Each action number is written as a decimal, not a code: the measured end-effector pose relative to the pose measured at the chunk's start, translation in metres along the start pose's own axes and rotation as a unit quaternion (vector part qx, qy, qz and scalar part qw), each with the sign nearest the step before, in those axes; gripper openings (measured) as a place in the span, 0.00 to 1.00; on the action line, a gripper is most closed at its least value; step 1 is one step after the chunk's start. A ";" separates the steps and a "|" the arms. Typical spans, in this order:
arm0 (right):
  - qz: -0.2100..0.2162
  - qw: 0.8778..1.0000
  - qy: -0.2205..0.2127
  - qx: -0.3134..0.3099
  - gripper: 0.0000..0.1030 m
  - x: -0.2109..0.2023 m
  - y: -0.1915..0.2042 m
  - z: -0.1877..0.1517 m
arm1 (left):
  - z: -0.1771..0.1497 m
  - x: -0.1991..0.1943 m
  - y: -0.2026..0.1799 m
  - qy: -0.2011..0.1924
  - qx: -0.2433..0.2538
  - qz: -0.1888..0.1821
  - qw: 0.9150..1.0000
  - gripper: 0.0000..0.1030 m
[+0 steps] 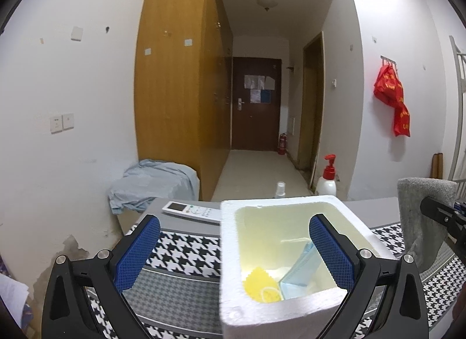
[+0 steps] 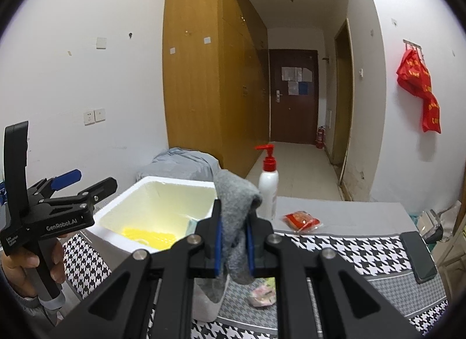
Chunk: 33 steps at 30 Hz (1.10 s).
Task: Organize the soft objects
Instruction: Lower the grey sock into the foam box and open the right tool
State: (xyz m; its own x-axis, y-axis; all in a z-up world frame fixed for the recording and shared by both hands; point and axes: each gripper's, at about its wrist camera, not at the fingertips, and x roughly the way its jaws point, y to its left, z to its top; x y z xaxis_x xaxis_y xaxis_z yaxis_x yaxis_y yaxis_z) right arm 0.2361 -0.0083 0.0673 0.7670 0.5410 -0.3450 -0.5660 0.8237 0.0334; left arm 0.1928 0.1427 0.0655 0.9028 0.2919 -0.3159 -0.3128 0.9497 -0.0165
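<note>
A white foam box (image 1: 230, 263) stands on the houndstooth cloth; it also shows in the right wrist view (image 2: 116, 231). Inside lie a yellow sponge (image 1: 257, 282) and a blue face mask (image 1: 300, 272). My left gripper (image 1: 233, 254) is open and empty, held over the box's left part; it shows in the right wrist view (image 2: 87, 181) too. My right gripper (image 2: 234, 240) is shut on a grey sock (image 2: 237, 202) that hangs between its pads, right of the box. The sock also shows at the right edge of the left wrist view (image 1: 419, 216).
A white remote (image 1: 192, 211) lies behind the box. A pump bottle with a red top (image 2: 268, 184), a red snack packet (image 2: 303, 220) and a dark phone (image 2: 418, 256) are on the table. A crumpled wrapper (image 2: 262, 295) lies under my right gripper. A blue cloth (image 1: 151, 184) covers a stool beyond.
</note>
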 end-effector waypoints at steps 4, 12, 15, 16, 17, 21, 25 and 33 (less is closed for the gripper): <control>0.012 1.000 -0.007 -0.005 0.16 0.002 0.009 0.005 | 0.000 -0.005 0.009 -0.004 -0.005 0.010 1.000 0.99; 0.034 0.999 -0.010 -0.019 0.16 0.010 0.026 0.013 | -0.004 -0.017 0.027 -0.006 -0.015 0.032 0.999 0.99; 0.042 0.999 -0.009 -0.020 0.16 0.015 0.031 0.015 | -0.006 -0.022 0.035 -0.011 -0.025 0.040 0.999 0.99; 0.046 0.999 -0.008 -0.022 0.16 0.018 0.033 0.015 | -0.006 -0.023 0.038 -0.012 -0.030 0.041 0.999 0.99; 0.048 0.999 -0.007 -0.023 0.16 0.019 0.034 0.016 | -0.007 -0.023 0.040 -0.011 -0.031 0.042 0.999 0.99; 0.054 0.998 -0.002 -0.028 0.16 0.027 0.042 0.017 | -0.010 -0.023 0.046 -0.006 -0.029 0.051 0.998 0.99; 0.049 0.998 0.004 -0.027 0.16 0.039 0.048 0.019 | -0.014 -0.020 0.052 0.001 -0.030 0.056 0.998 0.99; 0.047 0.998 0.018 -0.025 0.16 0.059 0.057 0.021 | -0.019 -0.014 0.064 0.008 -0.035 0.059 0.998 0.99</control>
State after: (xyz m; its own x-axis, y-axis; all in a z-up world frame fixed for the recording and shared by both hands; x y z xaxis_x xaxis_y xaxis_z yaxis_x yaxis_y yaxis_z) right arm 0.2551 0.0742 0.0685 0.6987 0.6087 -0.3760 -0.6503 0.7594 0.0211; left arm 0.1547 0.1970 0.0512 0.8538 0.3992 -0.3341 -0.4371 0.8983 -0.0439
